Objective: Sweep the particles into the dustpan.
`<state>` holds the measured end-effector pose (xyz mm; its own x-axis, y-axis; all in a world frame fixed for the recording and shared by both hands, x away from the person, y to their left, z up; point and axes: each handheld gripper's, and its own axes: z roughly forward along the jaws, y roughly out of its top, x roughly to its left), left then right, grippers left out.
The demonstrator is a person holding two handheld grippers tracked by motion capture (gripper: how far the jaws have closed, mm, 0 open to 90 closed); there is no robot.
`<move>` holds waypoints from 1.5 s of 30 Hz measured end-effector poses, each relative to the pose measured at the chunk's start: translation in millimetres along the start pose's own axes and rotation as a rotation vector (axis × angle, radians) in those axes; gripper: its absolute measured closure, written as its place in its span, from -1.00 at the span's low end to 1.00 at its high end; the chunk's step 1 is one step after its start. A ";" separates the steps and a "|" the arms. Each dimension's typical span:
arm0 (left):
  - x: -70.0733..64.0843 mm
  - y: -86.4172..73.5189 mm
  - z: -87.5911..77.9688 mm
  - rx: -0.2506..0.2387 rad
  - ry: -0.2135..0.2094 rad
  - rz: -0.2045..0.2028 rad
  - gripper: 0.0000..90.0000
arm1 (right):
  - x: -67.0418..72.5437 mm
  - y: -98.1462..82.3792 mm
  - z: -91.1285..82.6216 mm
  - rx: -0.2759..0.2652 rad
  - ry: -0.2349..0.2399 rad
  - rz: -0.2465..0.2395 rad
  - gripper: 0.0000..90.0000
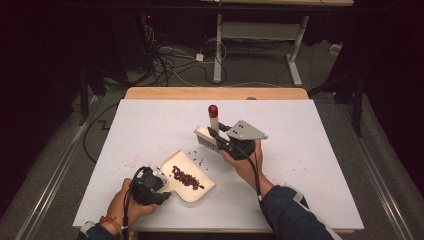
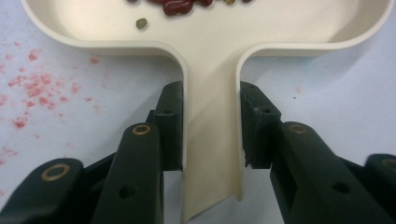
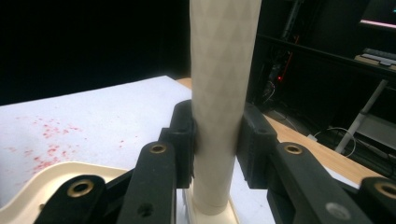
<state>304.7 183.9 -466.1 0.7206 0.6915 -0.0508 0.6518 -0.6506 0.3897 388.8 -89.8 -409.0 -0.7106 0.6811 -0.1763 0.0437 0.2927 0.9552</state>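
A cream dustpan [image 1: 192,186] lies on the white table sheet, holding a heap of dark red beans [image 1: 187,178]. My left gripper [image 1: 161,186] is shut on the dustpan's flat handle [image 2: 211,140], one jaw on each side. My right gripper [image 1: 216,135] is shut on the pale handle [image 3: 219,93] of a small brush [image 1: 206,139], whose white bristles touch the sheet just beyond the pan's open edge. The brush handle stands up and ends in a red tip [image 1: 213,110]. Several loose beans [image 1: 196,153] lie between the bristles and the pan.
The white sheet [image 1: 150,120] covers a wooden table [image 1: 215,93]. Faint red stains [image 2: 32,88] mark the sheet left of the pan, and small specks [image 1: 295,165] are scattered to the right. A white desk frame [image 1: 260,45] and cables lie on the floor beyond.
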 end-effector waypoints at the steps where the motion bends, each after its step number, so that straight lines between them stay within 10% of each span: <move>1: 1.4 -0.1 -0.2 0.001 0.004 -0.006 0.42 | 1.5 -1.3 4.2 0.002 -0.001 -0.008 0.57; 25: 6.1 4.1 0.7 0.011 0.019 -0.031 0.42 | 56.6 6.3 -25.7 0.012 0.180 0.010 0.57; 31: 5.6 3.7 0.6 0.010 0.022 -0.023 0.42 | 41.9 17.2 -38.4 -0.015 0.156 0.015 0.57; 36: 5.7 3.5 0.2 0.011 0.022 -0.022 0.42 | 24.7 13.0 -39.5 0.007 0.036 -0.032 0.57; 45: 6.9 2.6 -2.2 0.010 0.024 -0.026 0.42 | 34.3 -5.1 -47.9 0.116 0.068 -0.002 0.57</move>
<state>310.8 187.7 -463.4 0.6976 0.7154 -0.0383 0.6725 -0.6355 0.3793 330.6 -100.2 -408.6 -0.7563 0.6347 -0.1584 0.1200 0.3727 0.9202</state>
